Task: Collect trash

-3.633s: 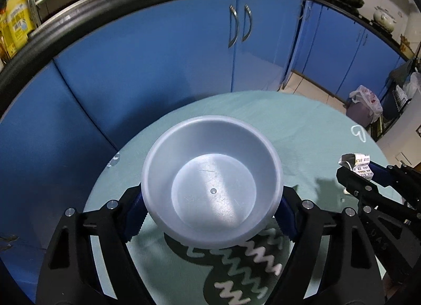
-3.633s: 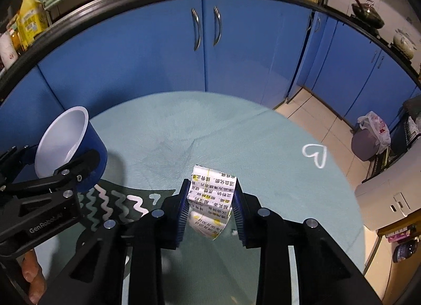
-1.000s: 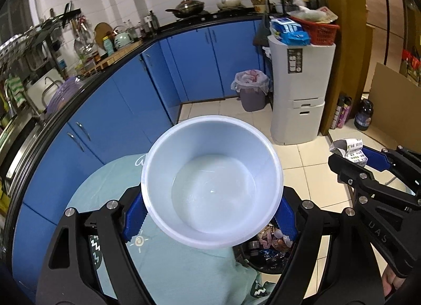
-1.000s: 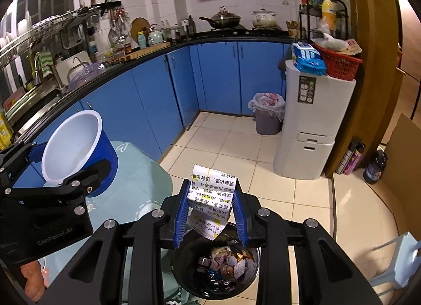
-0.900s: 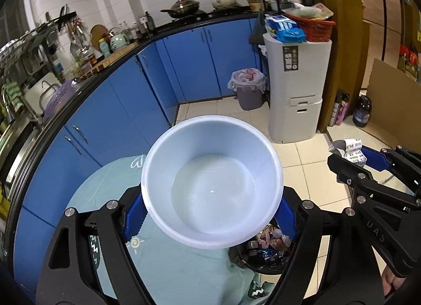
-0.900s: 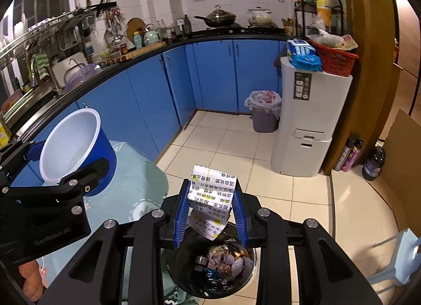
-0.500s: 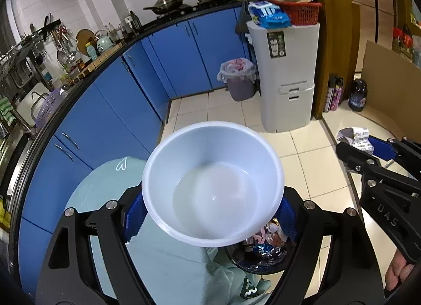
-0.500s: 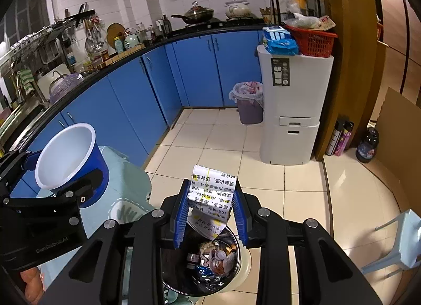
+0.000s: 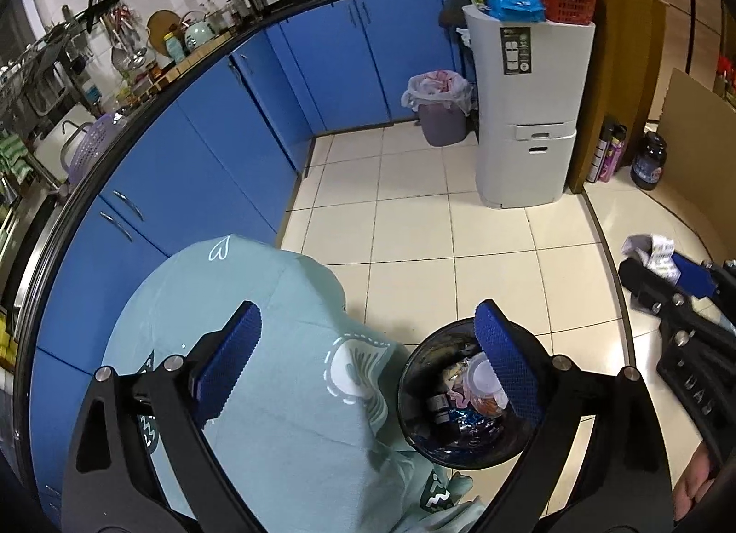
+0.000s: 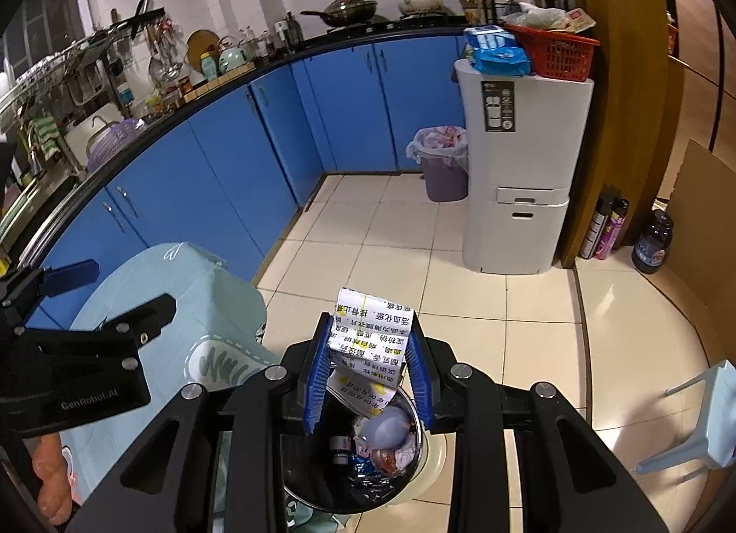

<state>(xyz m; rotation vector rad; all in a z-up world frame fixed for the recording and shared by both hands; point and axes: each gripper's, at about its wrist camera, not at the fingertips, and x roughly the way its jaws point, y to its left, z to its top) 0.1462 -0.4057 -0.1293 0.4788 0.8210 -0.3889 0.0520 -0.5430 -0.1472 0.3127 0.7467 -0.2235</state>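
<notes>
1. Standing over the black bin (image 10: 368, 450), the person held 2 grippers above its mouth, beside the table under its pale green cloth (image 9: 276, 395).
2. The left gripper (image 9: 368, 349) had its blue pads (image 9: 503, 372) spread wide and was opening further, with nothing between them; only cloth and the bin's rim showed through the gap.
3. The right gripper (image 10: 370, 358) was pinched narrow on a folded printed leaflet (image 10: 368, 340), gripping it by its 2 side edges, the top sticking up past the pads and the lower end hanging toward the bin.
4. That leaflet looked light and soft to me, a thin paper that buckles rather than resists; it bowed slightly between the pads. A hold across its folded middle seemed right, since a loose corner would only flop or tear.
5. Being so light, it might drift or cling to a pad on release, so I judged a drop from directly over the opening the safer choice.
6. Inside the bin lay a pale round cup (image 10: 391, 429) among wrappers and small containers, so 1 piece of trash remained in hand.
</notes>
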